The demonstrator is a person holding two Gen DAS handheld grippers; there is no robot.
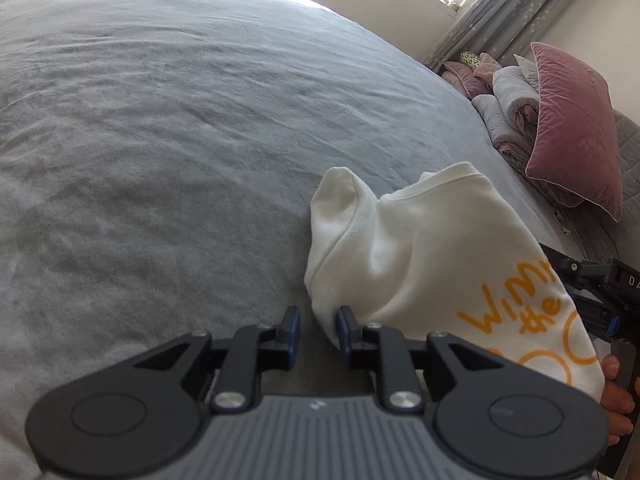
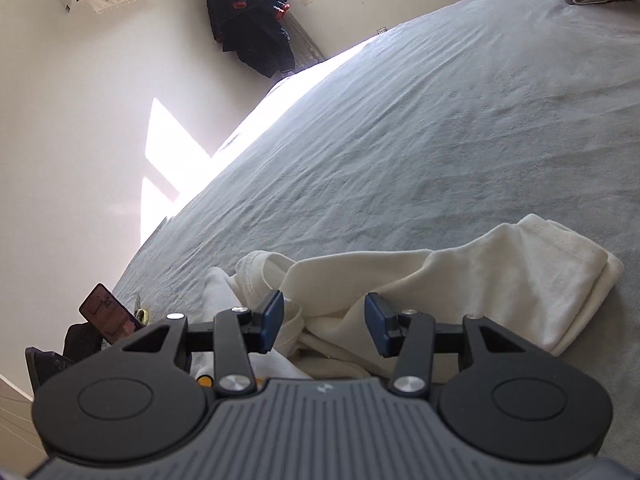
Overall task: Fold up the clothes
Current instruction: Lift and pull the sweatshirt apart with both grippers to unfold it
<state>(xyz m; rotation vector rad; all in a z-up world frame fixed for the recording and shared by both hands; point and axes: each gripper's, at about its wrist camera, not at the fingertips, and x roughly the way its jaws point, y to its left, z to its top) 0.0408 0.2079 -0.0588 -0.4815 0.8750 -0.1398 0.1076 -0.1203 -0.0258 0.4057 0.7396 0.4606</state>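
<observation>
White sweatshirt with orange lettering, bunched on the grey bed.
Left tool slightly spread at its edge; right tool spread over its folds. Pink pillow beyond.

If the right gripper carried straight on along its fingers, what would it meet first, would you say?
Most likely the white garment: the right gripper stands open with bunched cloth lying between and just beyond its fingers. Past that is only the grey bedcover. Depth is hard to judge through the fisheye.
</observation>
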